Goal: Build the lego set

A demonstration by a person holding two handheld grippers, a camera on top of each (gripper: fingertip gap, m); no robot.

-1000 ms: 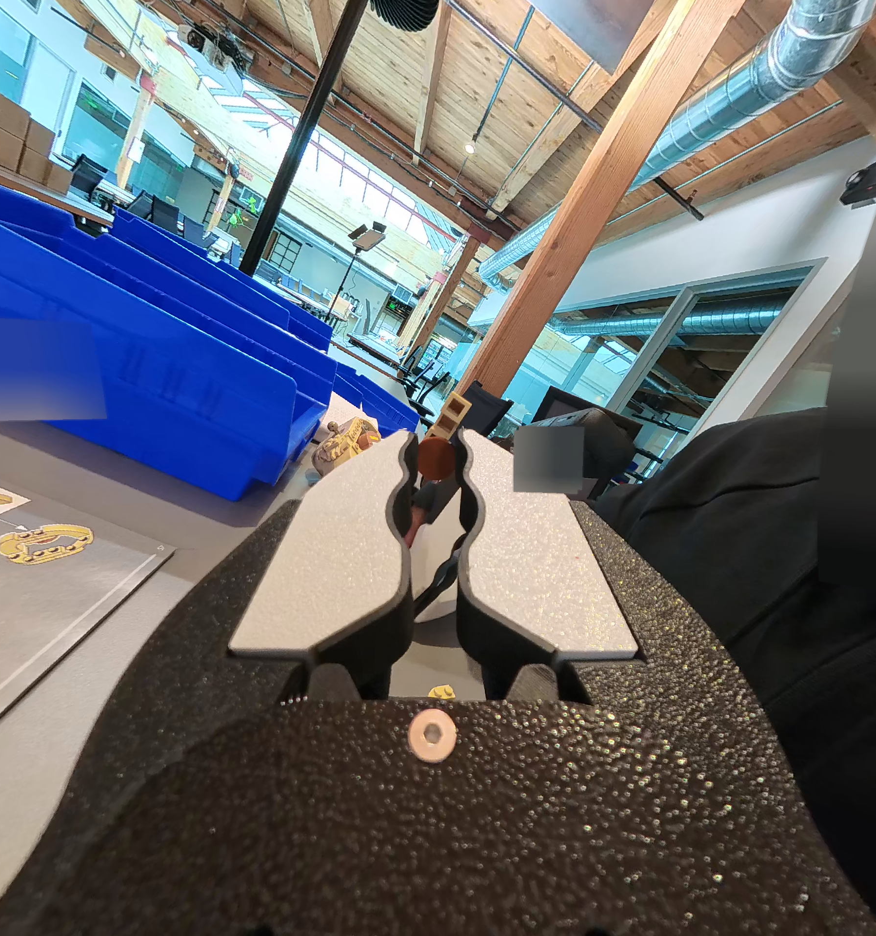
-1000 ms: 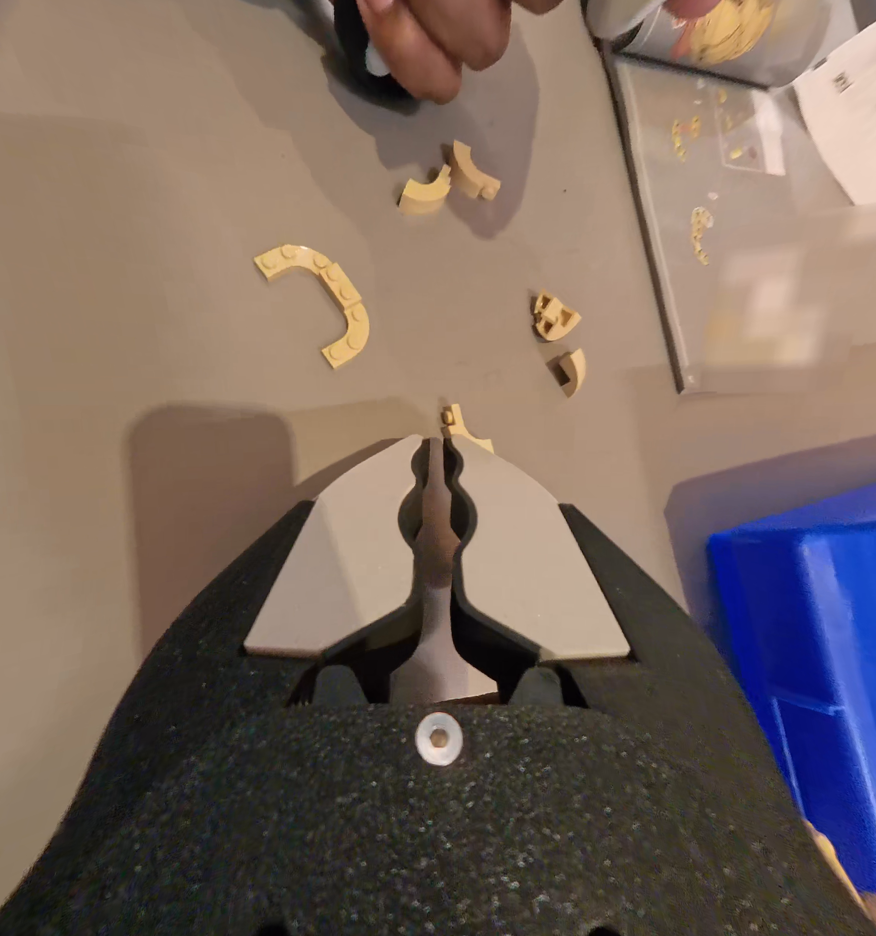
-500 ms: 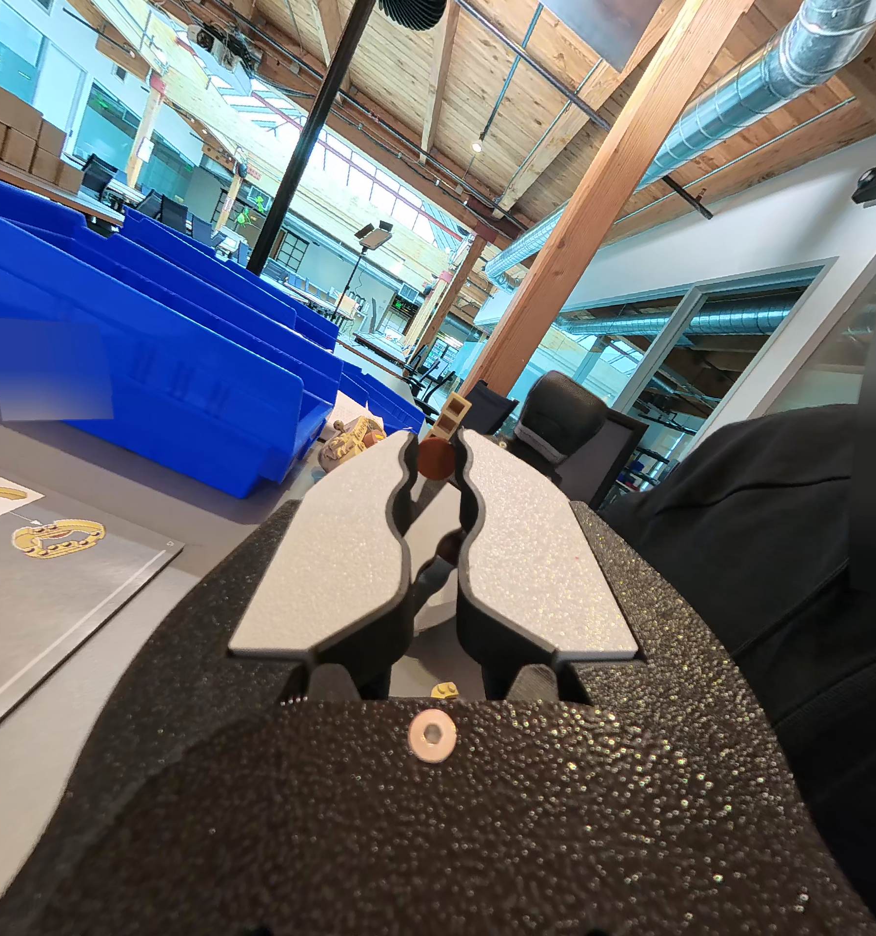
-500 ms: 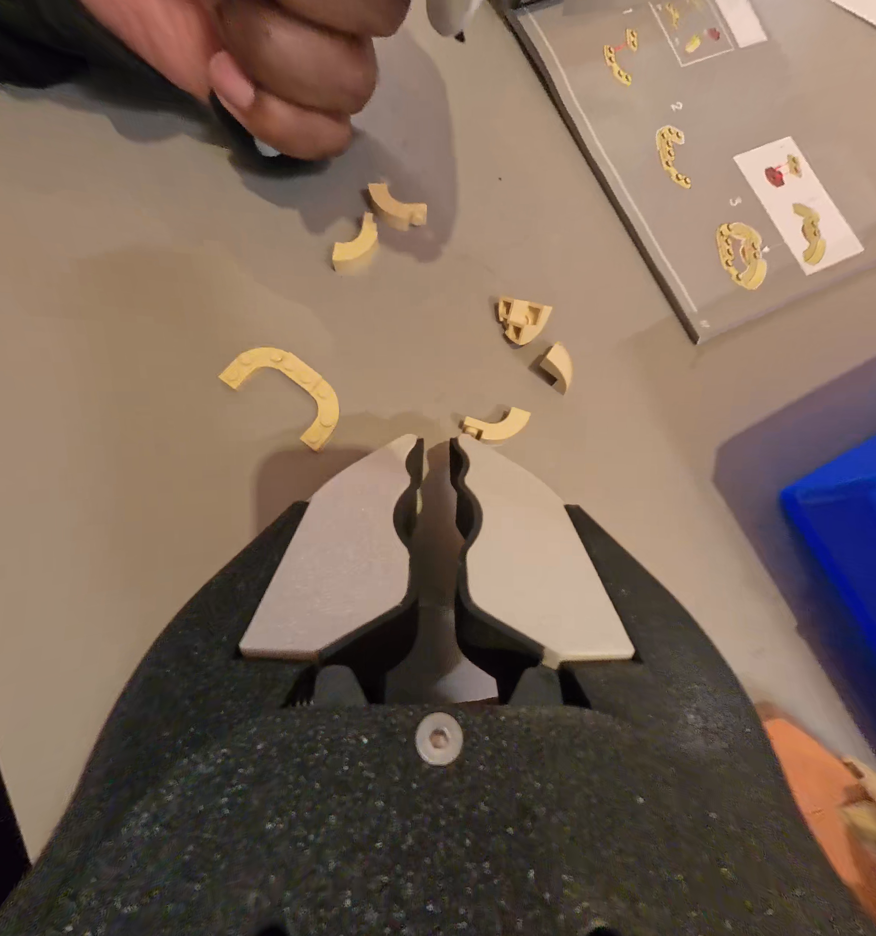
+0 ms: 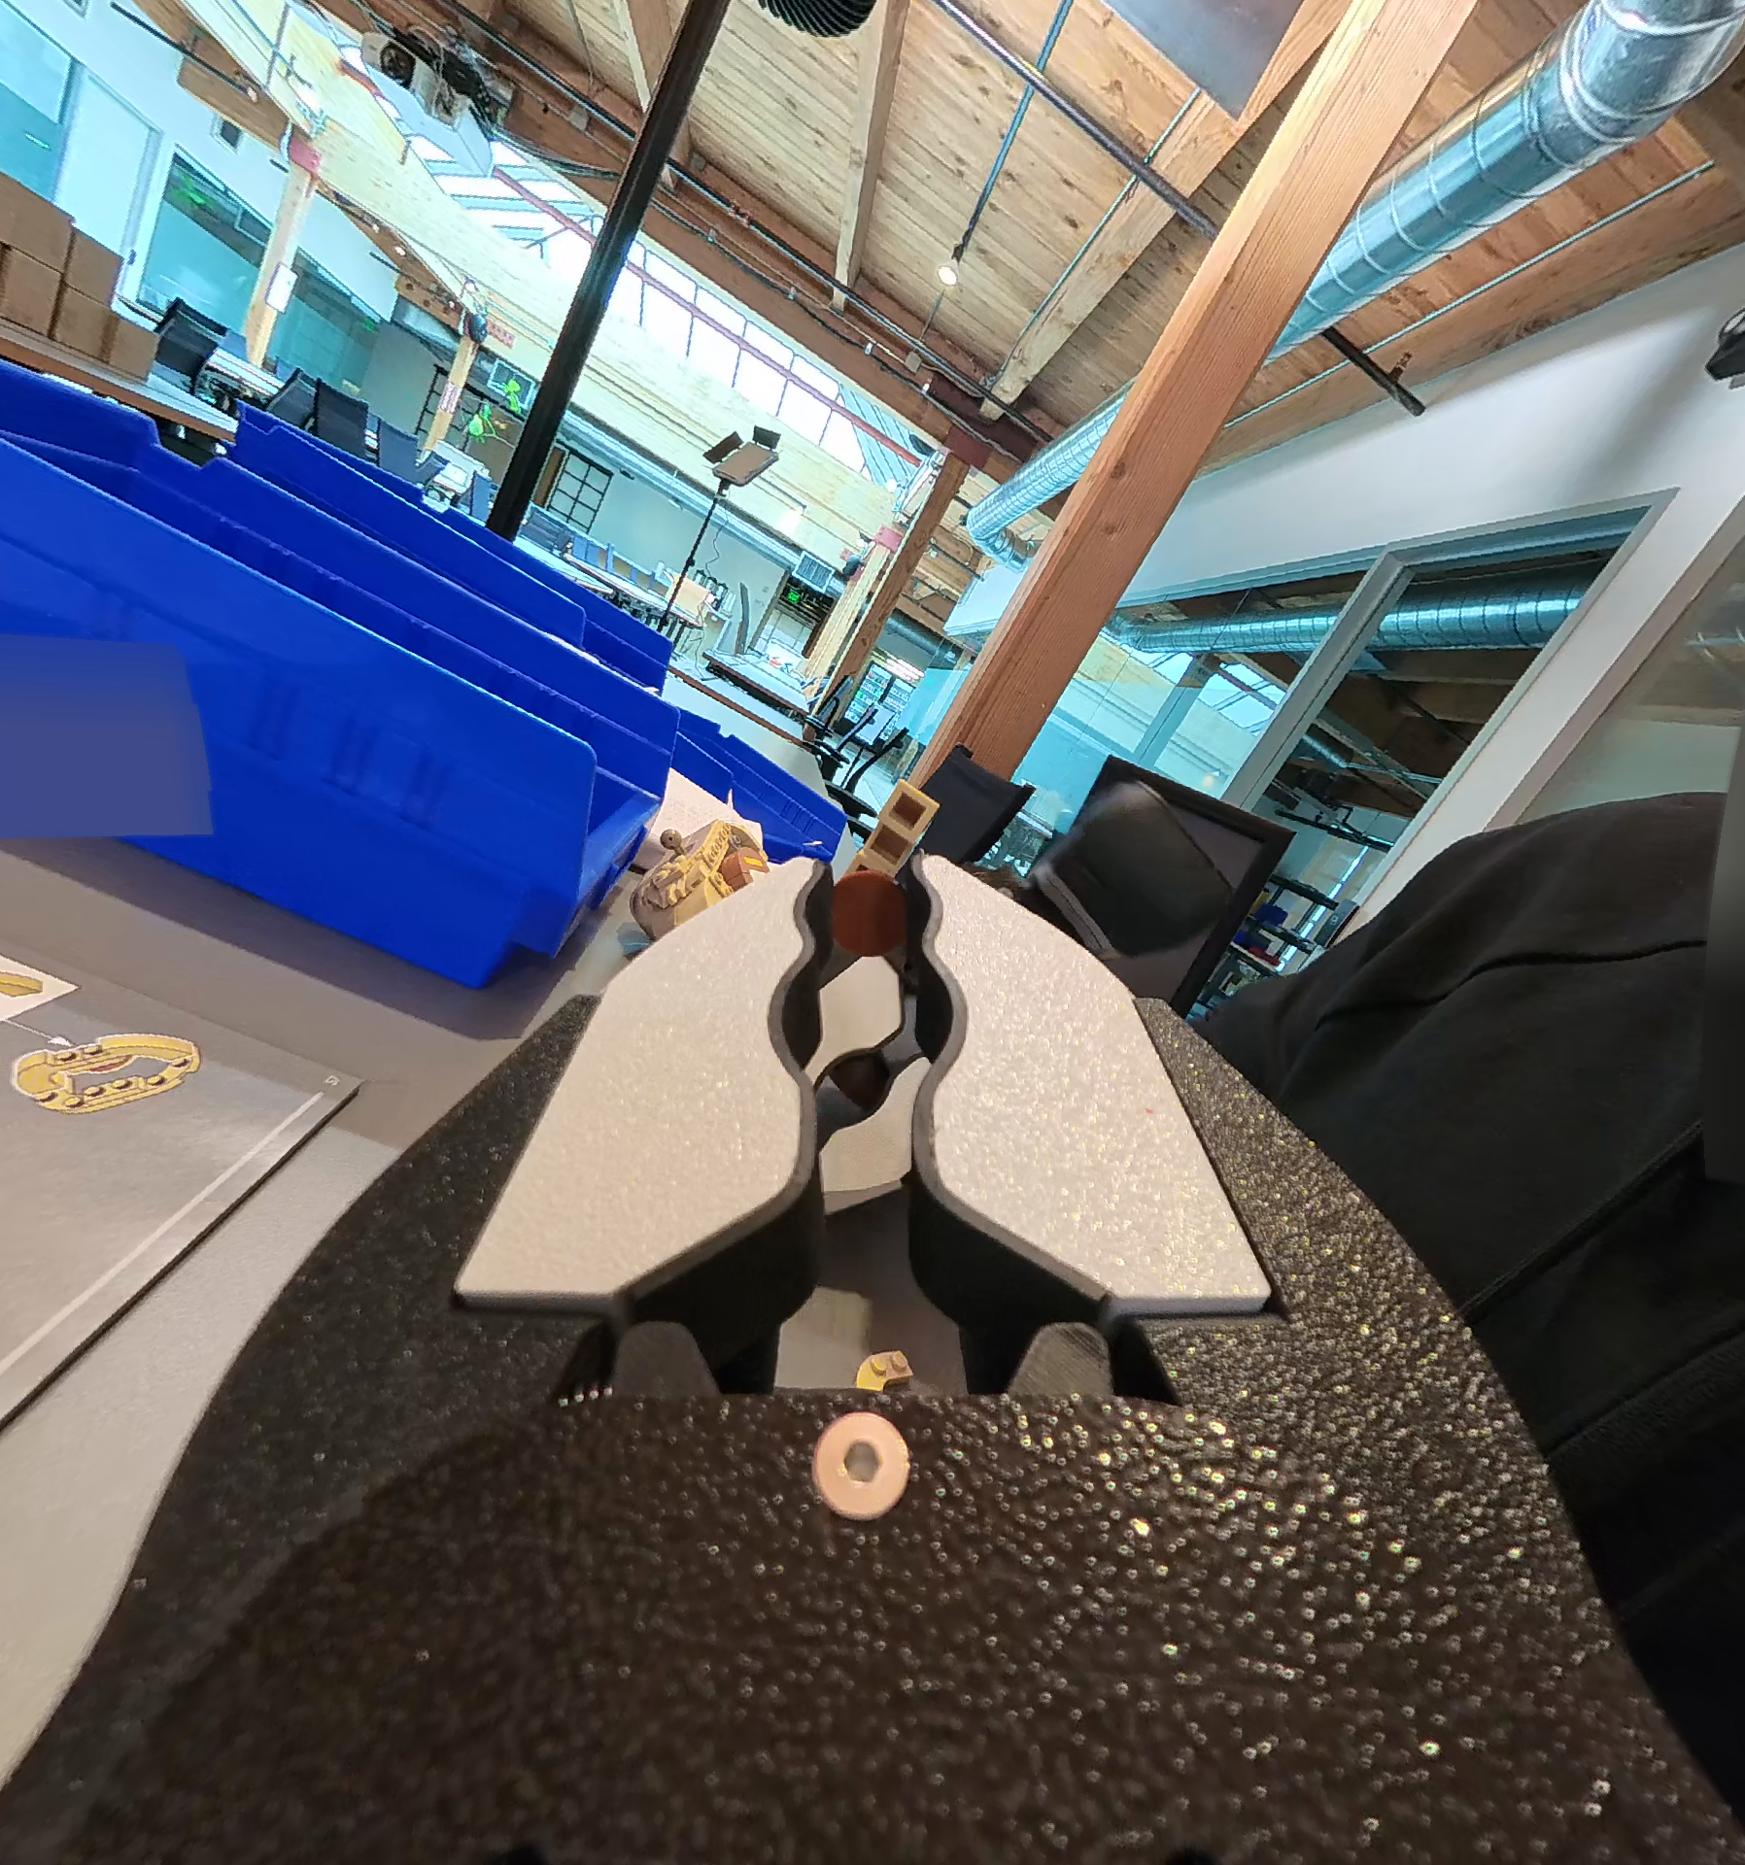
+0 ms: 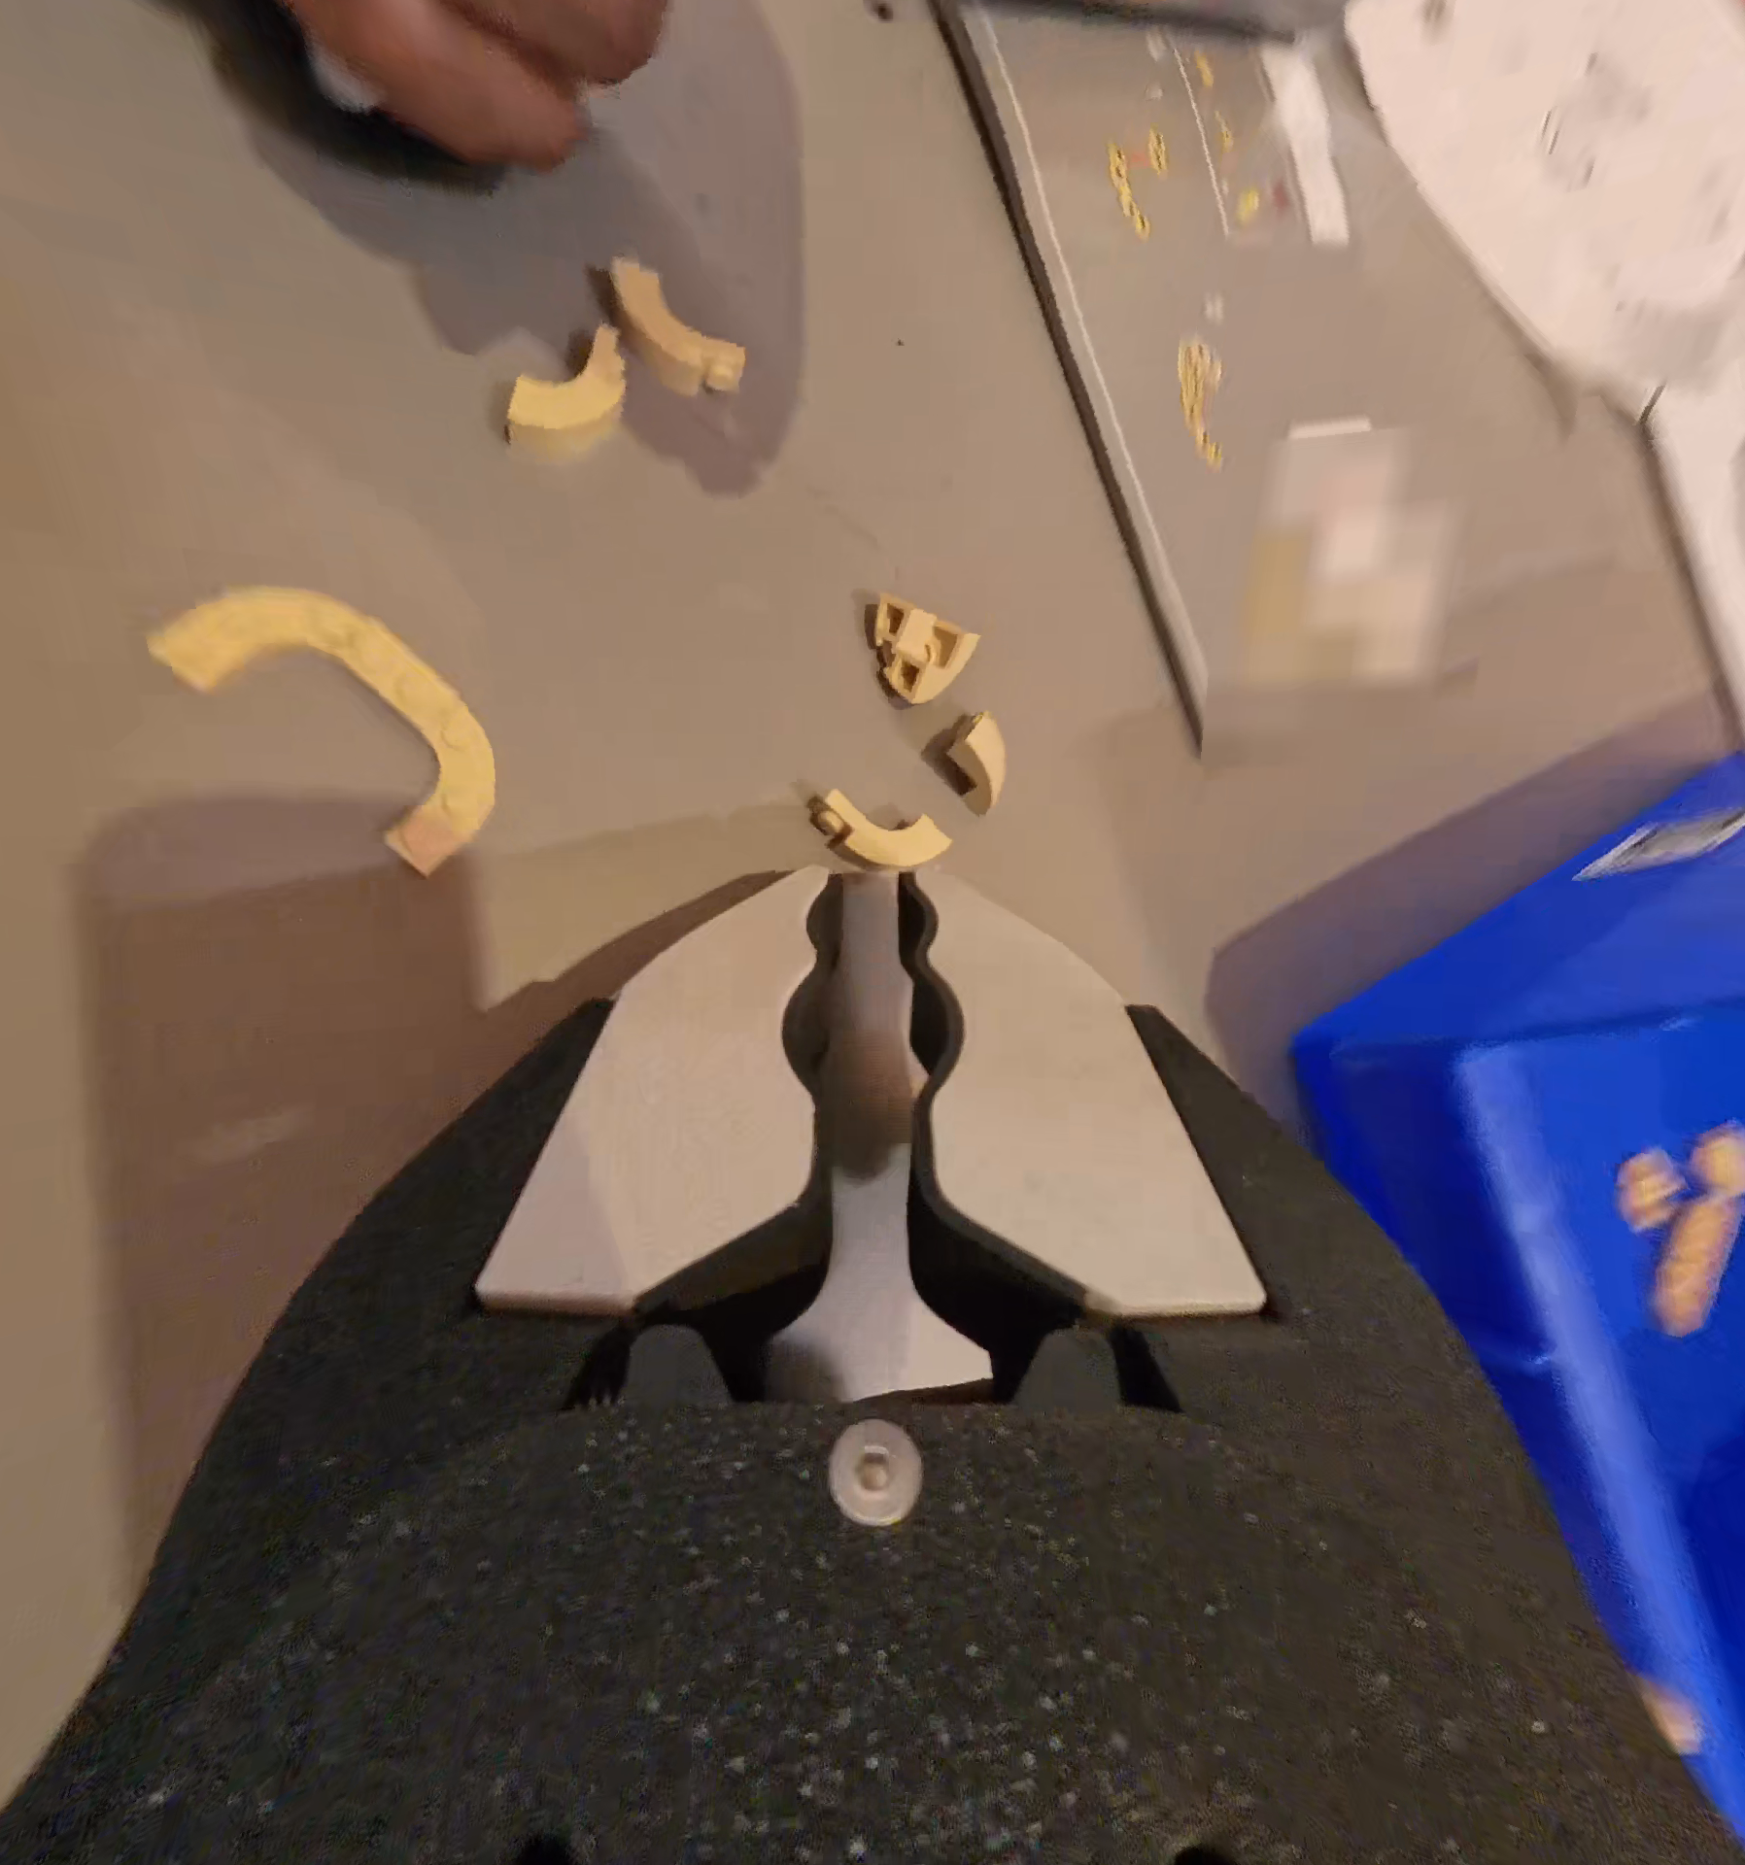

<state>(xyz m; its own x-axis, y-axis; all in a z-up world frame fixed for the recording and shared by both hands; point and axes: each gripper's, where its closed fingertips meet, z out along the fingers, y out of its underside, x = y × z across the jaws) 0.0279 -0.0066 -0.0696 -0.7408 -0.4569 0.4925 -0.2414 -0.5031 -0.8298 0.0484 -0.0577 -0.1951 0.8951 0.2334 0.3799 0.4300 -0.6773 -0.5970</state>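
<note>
Now | left tool (image 5: 868,888): pinching a brown round piece (image 5: 866,914) with a tan brick (image 5: 904,830) above it, raised off the counter (image 6: 192,353) | right tool (image 6: 866,883): jaws slightly apart, empty | tan arc (image 6: 879,833) lies crosswise just ahead of its tips; right is nearer.
</note>
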